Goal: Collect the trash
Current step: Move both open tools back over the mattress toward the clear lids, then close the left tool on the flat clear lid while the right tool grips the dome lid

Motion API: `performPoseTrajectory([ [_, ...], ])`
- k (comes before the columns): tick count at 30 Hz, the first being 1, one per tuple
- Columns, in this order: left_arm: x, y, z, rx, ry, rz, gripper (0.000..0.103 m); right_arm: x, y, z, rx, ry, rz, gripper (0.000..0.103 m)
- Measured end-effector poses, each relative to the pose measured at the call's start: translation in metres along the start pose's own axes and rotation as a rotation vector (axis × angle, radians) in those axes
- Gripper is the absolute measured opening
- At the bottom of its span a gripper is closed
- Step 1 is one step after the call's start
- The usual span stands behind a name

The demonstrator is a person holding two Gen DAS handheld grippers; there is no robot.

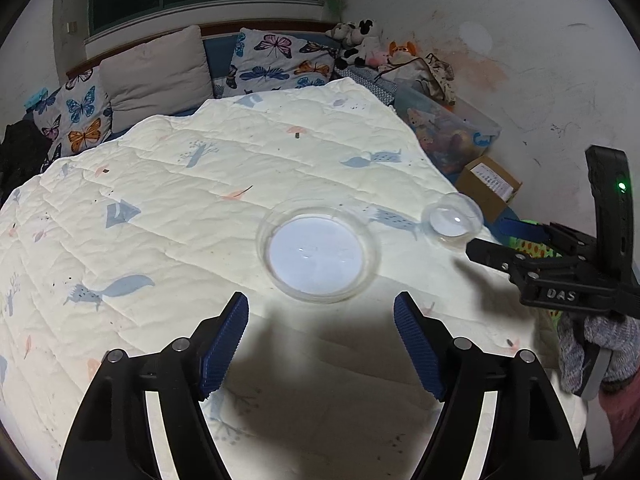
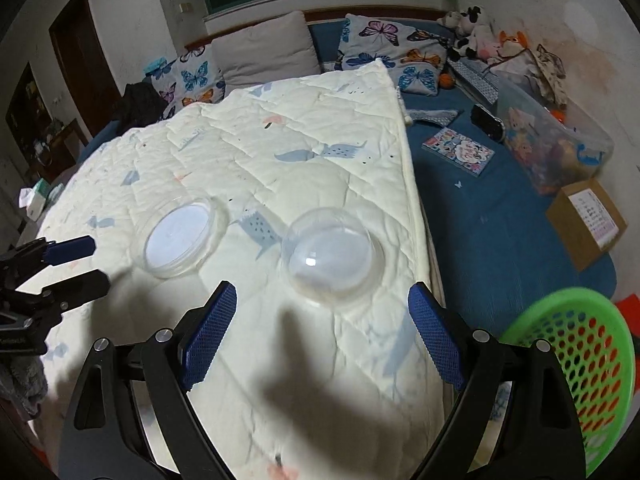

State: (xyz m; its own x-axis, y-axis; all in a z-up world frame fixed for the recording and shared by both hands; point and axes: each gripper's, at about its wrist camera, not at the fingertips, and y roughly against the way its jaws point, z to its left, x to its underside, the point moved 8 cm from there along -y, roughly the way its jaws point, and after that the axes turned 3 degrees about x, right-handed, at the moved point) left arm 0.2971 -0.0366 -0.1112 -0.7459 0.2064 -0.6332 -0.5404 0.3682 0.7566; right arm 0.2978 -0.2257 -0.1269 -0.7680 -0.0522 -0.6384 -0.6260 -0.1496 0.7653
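Pre-grasp: left gripper (image 1: 320, 344) and right gripper (image 2: 322, 332) both spread wide, holding nothing. 2 clear items on quilt (image 2: 280, 152): flat lid (image 1: 318, 250), dome lid (image 2: 334, 252). Next, likely: close on dome rim, carry to green basket (image 2: 580, 364).

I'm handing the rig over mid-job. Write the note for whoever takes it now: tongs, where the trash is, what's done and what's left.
Left tongs: open, empty, just short of the flat clear lid on the quilt.
Right tongs: open, empty, facing the clear dome lid near the quilt's right edge.
Green basket: off the bed's right side, beside the right tongs; whether it holds anything cannot be told.
Done: no piece is picked up.
Left: grasp both lids and probably drop them in the basket.
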Motion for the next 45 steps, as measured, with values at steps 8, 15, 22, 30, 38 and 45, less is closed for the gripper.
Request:
performPoseTrajectory([
  [8, -0.006, -0.011, 0.003, 0.012, -0.020, 0.014, 0.077, -0.007, -0.026, -0.005, 0.018, 0.001, 0.030, 0.082],
  [15, -0.012, -0.028, -0.002, 0.006, -0.056, 0.040, 0.081, -0.009, -0.037, -0.005, 0.033, 0.008, 0.046, 0.066],
  [22, -0.020, -0.045, -0.005, 0.004, -0.087, 0.059, 0.085, -0.010, -0.030, -0.010, 0.023, 0.001, 0.025, 0.065],
  [30, -0.024, -0.062, -0.007, -0.034, -0.130, 0.072, 0.090, -0.008, -0.011, -0.013, 0.014, -0.004, -0.001, 0.065],
  [38, -0.025, -0.072, -0.004, -0.030, -0.135, 0.088, 0.090, -0.002, -0.001, -0.010, 0.001, 0.003, -0.007, 0.065],
  [45, -0.025, -0.071, -0.007, -0.004, -0.114, 0.063, 0.088, 0.007, 0.005, -0.013, 0.006, -0.005, -0.006, 0.065],
])
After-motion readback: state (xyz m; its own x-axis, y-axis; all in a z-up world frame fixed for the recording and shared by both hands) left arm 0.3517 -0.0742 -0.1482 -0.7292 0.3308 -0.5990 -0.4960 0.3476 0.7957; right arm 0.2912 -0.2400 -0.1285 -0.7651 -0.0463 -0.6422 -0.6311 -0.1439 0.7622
